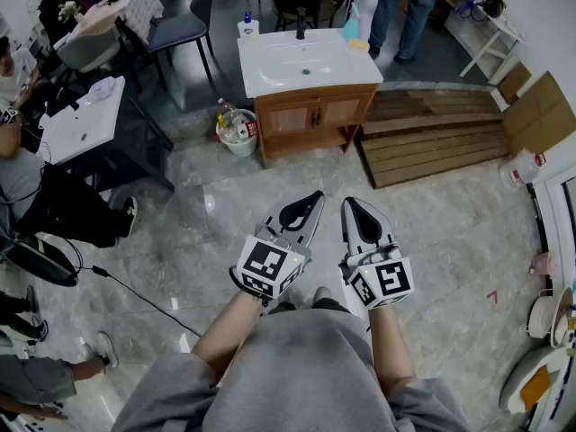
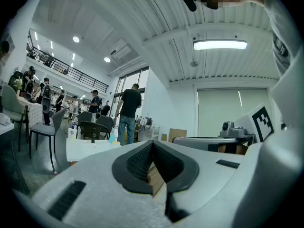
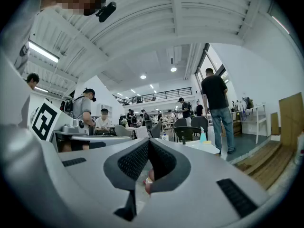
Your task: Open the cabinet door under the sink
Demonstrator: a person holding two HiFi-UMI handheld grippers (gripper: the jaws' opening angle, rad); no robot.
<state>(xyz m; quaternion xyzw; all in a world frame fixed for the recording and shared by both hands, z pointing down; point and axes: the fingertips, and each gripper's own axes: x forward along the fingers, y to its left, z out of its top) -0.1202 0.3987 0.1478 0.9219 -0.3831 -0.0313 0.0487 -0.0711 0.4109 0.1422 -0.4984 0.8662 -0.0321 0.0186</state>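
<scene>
The sink cabinet [image 1: 315,115] stands far ahead across the floor, a wooden unit under a white basin [image 1: 306,61] with a black tap. Its two doors look closed. Both grippers are held low in front of the person's body, well short of the cabinet. My left gripper [image 1: 310,200] is shut with nothing in it, and so is my right gripper [image 1: 352,205] beside it. In the left gripper view the left gripper [image 2: 152,145] points toward the white basin top [image 2: 90,148]. In the right gripper view the right gripper [image 3: 148,142] also has its tips closed, with the basin top [image 3: 205,147] beyond.
A white bin [image 1: 237,130] with bottles sits left of the cabinet. Wooden planks [image 1: 432,138] lie to its right. A white table [image 1: 81,120], chairs and seated people fill the left side. A person [image 1: 405,7] stands behind the sink. A black cable [image 1: 135,293] crosses the floor.
</scene>
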